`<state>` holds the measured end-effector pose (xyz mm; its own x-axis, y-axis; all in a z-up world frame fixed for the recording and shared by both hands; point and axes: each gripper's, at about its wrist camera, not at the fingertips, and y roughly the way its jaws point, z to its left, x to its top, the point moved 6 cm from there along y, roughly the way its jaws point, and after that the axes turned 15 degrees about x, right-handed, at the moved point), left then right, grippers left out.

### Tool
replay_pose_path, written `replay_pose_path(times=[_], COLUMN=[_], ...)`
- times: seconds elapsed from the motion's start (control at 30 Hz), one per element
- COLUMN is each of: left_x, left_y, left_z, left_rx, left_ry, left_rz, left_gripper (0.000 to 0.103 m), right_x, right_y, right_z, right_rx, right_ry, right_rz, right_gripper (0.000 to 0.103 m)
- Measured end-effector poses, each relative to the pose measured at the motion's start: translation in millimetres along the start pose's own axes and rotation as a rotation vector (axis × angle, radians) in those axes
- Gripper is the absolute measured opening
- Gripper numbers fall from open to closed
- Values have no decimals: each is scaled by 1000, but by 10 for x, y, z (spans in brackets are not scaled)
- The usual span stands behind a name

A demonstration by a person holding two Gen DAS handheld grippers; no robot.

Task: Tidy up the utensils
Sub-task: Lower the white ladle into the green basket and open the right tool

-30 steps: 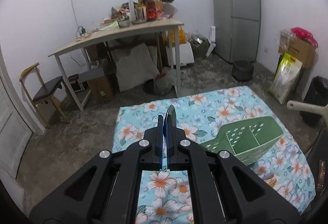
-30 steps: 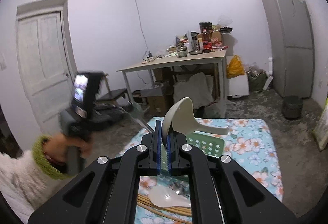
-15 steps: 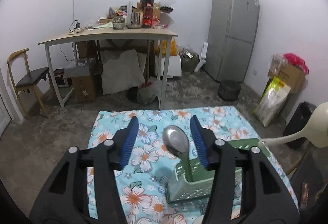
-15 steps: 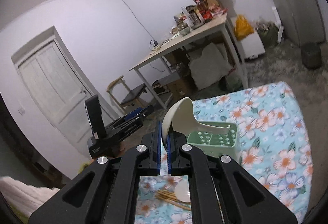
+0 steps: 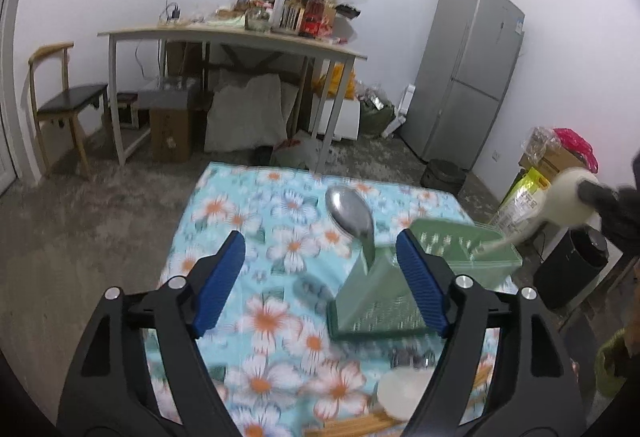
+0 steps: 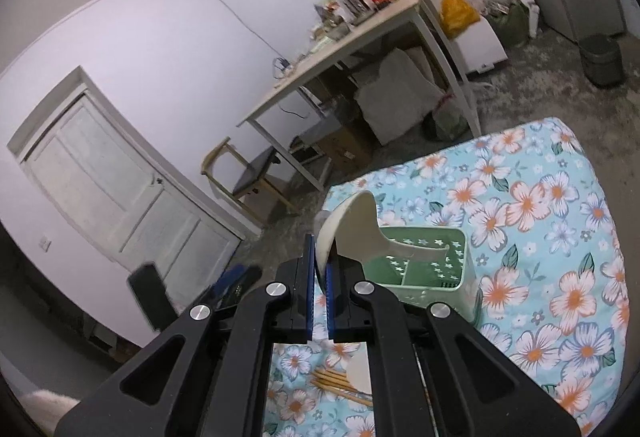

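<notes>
Now left gripper (image 5: 320, 269) jaws wider, metal spoon (image 5: 352, 217) released

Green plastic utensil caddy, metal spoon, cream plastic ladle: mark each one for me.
Green plastic utensil caddy (image 5: 376, 311): left wrist view, near wall.
Metal spoon (image 5: 350, 211): left wrist view, bowl.
Cream plastic ladle (image 6: 356, 223): right wrist view, bowl.

Dim, flat indoor light; heavy fisheye bending with black corners; motion blur smearing the turquoise floral cloth (image 5: 280, 221) in left view.
</notes>
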<state>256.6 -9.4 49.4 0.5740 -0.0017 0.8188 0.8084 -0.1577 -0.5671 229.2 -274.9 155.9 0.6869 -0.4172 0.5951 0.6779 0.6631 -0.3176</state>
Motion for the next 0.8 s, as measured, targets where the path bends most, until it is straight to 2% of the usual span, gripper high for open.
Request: replay_pose_path(times=[0.1,0.27,0.3,0.33,0.4,0.5,0.8], left_x=[-189,-492,-543,-575,-620,-685,-824], left_y=[9,28,30,30,23,19,-6], left_z=[64,104,107,115,118,129,104], left_rx=[1,37,43,47,51,50,46], left_ry=[-12,-10,-5,-2,0,-3,-2], left_rz=[41,115,124,128,134,147,153], left_gripper=[76,77,77,77,78,78,79], right_x=[14,-34,-50,-71,-98,-120,-250], right_y=[137,306,318,331,314,268,-81], right_z=[-146,-396,-405,-400,-374,-292,-63], right_rx=[-37,-157,-176,-195,-234,-302,-368], right_ry=[29,52,43,27,-15,-86,-178], right_rz=[17,57,62,70,69,62,-19], right_gripper=[8,11,18,29,38,41,43])
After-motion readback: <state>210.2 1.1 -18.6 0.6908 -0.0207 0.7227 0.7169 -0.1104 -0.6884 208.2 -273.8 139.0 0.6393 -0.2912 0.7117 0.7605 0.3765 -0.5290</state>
